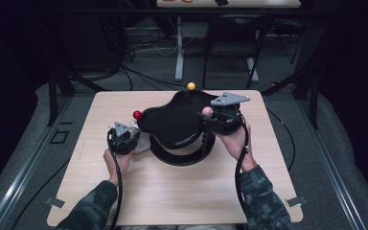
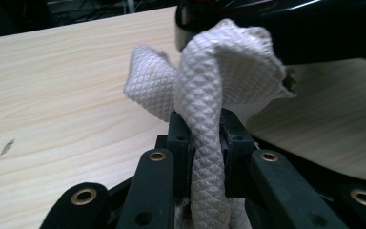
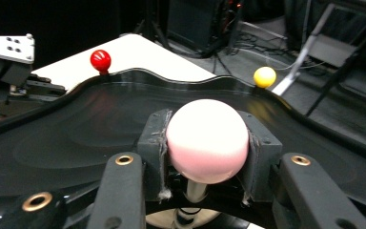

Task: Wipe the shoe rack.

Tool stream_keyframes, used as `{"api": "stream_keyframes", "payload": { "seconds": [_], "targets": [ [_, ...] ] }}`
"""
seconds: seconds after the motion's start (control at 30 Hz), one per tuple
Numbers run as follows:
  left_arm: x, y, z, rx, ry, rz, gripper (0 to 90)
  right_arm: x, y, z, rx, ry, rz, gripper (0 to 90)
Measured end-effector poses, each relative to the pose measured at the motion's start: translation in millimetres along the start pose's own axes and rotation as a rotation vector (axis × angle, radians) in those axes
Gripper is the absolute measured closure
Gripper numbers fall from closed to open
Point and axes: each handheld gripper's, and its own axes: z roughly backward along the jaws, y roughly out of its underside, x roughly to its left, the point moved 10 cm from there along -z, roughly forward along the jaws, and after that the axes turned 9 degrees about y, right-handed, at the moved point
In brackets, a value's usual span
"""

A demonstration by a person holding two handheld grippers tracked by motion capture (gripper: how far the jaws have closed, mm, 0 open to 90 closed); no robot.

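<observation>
Nearest you, both camouflage sleeves (image 1: 263,196) come in over the bare front of the wooden table (image 1: 172,191). Your left gripper (image 2: 205,133) sits at the table's left-middle, jaws pressed in on a white quilted cloth (image 2: 209,81); a fold of the cloth runs down between the pads and the rest bunches up above them, just under the edge of the black tray. From the high view the cloth (image 1: 141,143) lies beside that gripper (image 1: 123,137), touching the tray's lower left side.

Your right gripper (image 3: 205,143) pinches a pale pink ball knob (image 3: 207,138) on the near-right rim of the black wavy-edged tray (image 3: 76,124), pads tight on both sides of the ball. Same grip from above: gripper (image 1: 223,117) at the tray's (image 1: 177,120) right edge.

The tray sits above a black ring base (image 1: 182,158) mid-table. Farther on, a red ball knob (image 1: 137,114) stands at the tray's left rim and a yellow ball knob (image 1: 191,86) at its far rim. Beyond the table: cables on the floor (image 1: 139,52).
</observation>
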Motion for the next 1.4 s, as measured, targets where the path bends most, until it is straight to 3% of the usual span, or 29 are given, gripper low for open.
{"api": "stream_keyframes", "payload": {
  "seconds": [0.13, 0.23, 0.47, 0.6, 0.87, 1.03, 1.23, 1.4],
  "targets": [
    [-1.5, 1.2, -9.0, 0.002, -0.003, -0.017, 78.0, 0.6, 1.2, 0.2, 0.002, -0.006, 0.003, 60.1],
    [-1.1, 6.2, -14.8, 0.022, 0.002, -0.007, 78.6, 1.4, 0.8, -0.6, -0.008, 0.0, 0.01, 60.2],
    [3.4, 31.0, -28.8, 0.115, 0.021, 0.026, 79.1, 1.2, 1.3, -0.6, -0.008, -0.011, 0.005, 60.2],
    [3.9, 27.7, -24.4, 0.102, 0.03, 0.031, 79.1, 0.5, 1.6, -0.8, -0.01, -0.004, 0.008, 60.1],
    [7.6, -10.5, -3.6, -0.021, 0.012, 0.008, 79.0, 1.2, 1.9, -0.7, -0.008, -0.013, 0.007, 60.2],
    [9.7, -5.5, -11.0, 0.005, 0.011, 0.017, 79.0, 0.7, 1.9, -1.1, -0.005, -0.007, 0.009, 60.2],
    [7.8, 26.2, -31.1, 0.11, 0.023, 0.03, 79.0, 0.6, 2.1, -1.1, -0.005, -0.008, 0.011, 60.2],
    [7.7, 26.3, -29.9, 0.109, 0.022, 0.024, 79.0, 0.8, 2.3, -1.1, -0.006, -0.012, 0.009, 60.2]
  ]
}}
